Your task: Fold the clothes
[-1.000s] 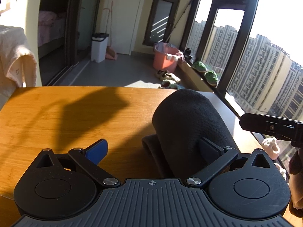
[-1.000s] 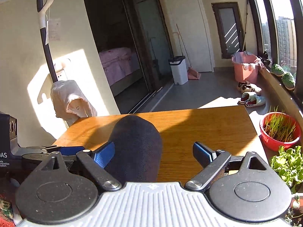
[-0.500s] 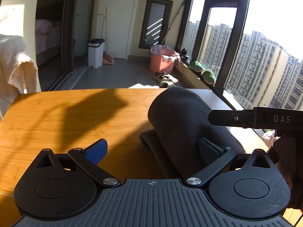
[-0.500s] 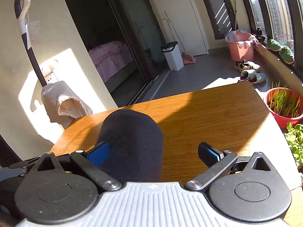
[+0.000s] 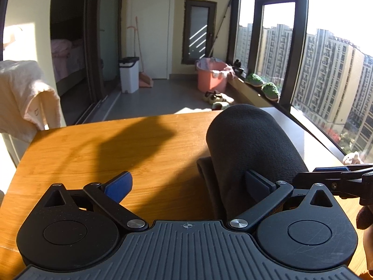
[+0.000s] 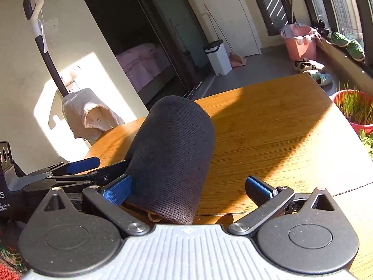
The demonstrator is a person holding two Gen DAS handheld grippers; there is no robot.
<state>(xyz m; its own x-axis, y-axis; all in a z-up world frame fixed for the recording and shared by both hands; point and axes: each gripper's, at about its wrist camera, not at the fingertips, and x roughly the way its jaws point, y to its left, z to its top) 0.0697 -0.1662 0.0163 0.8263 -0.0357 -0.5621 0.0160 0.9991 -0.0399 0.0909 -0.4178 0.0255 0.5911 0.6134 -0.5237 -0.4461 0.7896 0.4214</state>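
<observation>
A dark knitted garment [image 5: 251, 149], rolled into a bundle, lies on the wooden table [image 5: 116, 149]. The left gripper [image 5: 186, 184] and right gripper [image 6: 188, 186] flank it, jaws spread apart, probably to steady the roll.

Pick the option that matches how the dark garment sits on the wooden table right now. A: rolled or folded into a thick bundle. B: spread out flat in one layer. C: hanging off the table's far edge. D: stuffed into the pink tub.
A: the dark garment stands as a thick rounded bundle on the wooden table, between the open left tool and right tool.
</observation>
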